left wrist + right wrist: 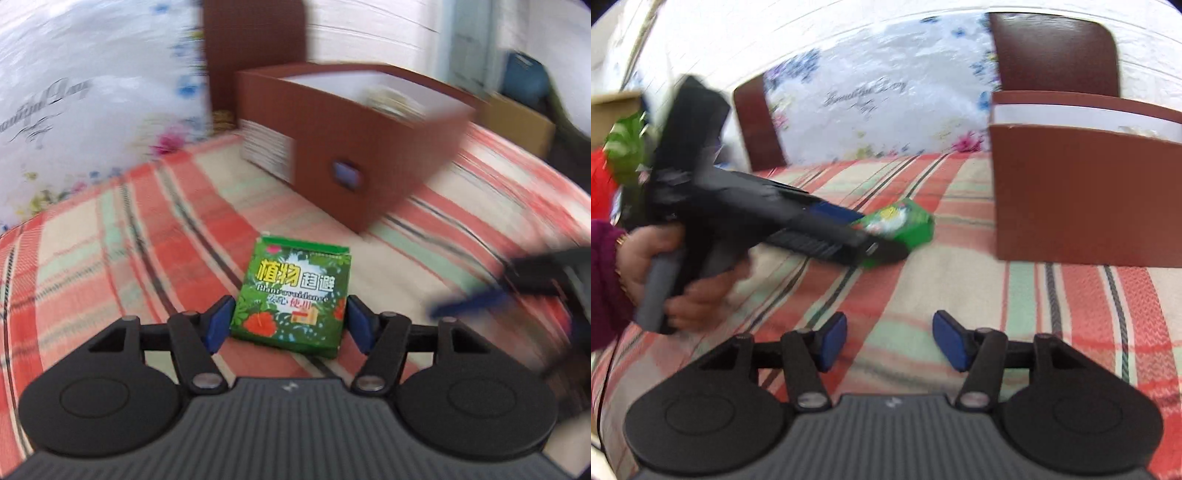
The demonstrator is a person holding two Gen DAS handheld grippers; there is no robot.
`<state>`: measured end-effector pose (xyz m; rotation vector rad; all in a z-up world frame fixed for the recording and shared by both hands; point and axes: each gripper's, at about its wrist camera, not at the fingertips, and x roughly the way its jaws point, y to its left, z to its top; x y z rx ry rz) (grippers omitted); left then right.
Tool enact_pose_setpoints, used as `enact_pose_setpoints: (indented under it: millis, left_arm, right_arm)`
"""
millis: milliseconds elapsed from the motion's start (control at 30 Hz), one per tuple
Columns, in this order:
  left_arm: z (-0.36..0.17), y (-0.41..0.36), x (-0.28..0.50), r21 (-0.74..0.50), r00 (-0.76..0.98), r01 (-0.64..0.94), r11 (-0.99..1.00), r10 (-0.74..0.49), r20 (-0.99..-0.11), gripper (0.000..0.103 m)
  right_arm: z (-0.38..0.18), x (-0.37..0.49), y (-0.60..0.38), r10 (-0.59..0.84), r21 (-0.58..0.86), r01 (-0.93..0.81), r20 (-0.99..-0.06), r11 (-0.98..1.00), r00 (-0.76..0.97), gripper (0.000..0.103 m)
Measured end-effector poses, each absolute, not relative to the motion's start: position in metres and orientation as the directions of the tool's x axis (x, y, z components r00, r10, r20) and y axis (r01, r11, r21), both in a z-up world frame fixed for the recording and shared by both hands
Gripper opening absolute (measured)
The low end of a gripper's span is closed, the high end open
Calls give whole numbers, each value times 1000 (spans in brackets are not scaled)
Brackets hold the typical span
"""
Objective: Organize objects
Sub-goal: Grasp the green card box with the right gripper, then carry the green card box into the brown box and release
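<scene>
A green carton [291,295] with yellow lettering and red flowers lies flat on the checked cloth [110,266]. My left gripper [288,323] is open, its blue pads on either side of the carton's near end, close to its sides. In the right wrist view the carton [905,221] shows beyond the left gripper [860,236], held in a hand. My right gripper [890,341] is open and empty above the cloth [960,280], well short of the carton. A brown open box [354,147] stands behind the carton, with blurred contents inside; it also shows at the right [1086,192].
A floral white plastic bag [74,110] leans at the back left, also seen in the right wrist view [879,92]. Brown chair backs [1056,51] stand behind the table. A cardboard box [517,125] sits at the far right. The right gripper appears blurred at the right edge [517,284].
</scene>
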<state>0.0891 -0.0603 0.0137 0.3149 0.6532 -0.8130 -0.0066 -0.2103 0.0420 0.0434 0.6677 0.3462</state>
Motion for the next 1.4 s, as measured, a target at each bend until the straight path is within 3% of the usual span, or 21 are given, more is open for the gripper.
enact_pose_setpoints:
  millis: [100, 200, 233, 300, 367, 567, 633, 667, 800, 967, 1067, 1233, 1400]
  left_arm:
    - [18, -48, 56, 12, 471, 789, 614, -592, -654, 76]
    - [32, -22, 42, -48, 526, 717, 696, -585, -617, 85]
    - [38, -14, 45, -110, 529, 676, 729, -583, -617, 85]
    - [43, -3, 57, -268, 501, 571, 776, -589, -634, 79]
    - [43, -2, 65, -390, 473, 504, 770, -625, -621, 66]
    - [16, -34, 83, -466, 408, 395, 792, -606, -683, 50]
    - [10, -38, 85, -472, 419, 371, 800, -598, -683, 36]
    - [13, -38, 85, -494, 409, 367, 788, -614, -675, 29]
    - [54, -54, 82, -490, 421, 413, 768, -637, -645, 27]
    - [132, -122, 83, -364, 503, 583, 726, -675, -539, 28]
    - [148, -174, 103, -318, 503, 636, 704, -690, -520, 28]
    - [127, -242, 141, -257, 495, 659, 707, -665, -559, 28]
    - [107, -263, 161, -236, 495, 626, 743, -613, -616, 31]
  right_arm:
    - [44, -25, -197, 318, 62, -357, -613, 932, 723, 57]
    - [46, -37, -183, 318, 8, -398, -614, 917, 723, 64]
    - [48, -38, -178, 308, -18, -401, -609, 916, 731, 66]
    - [49, -38, -167, 251, -93, -374, -593, 923, 765, 88]
    - [53, -34, -167, 225, -116, -349, -570, 930, 790, 94]
    - [48, 16, -173, 246, -61, -362, -628, 930, 739, 93]
    - [41, 29, -177, 274, 18, -349, -657, 937, 702, 81]
    - [43, 28, -181, 293, 45, -347, -643, 937, 708, 63]
    - [65, 5, -188, 259, 14, -307, -573, 952, 777, 62]
    - [127, -7, -231, 145, -66, -185, -391, 981, 909, 62]
    - [150, 6, -268, 61, -103, -101, -334, 990, 940, 62]
    - [142, 52, -333, -18, -73, -12, -393, 997, 919, 62]
    - [115, 83, -362, -44, -52, 22, -469, 998, 882, 64]
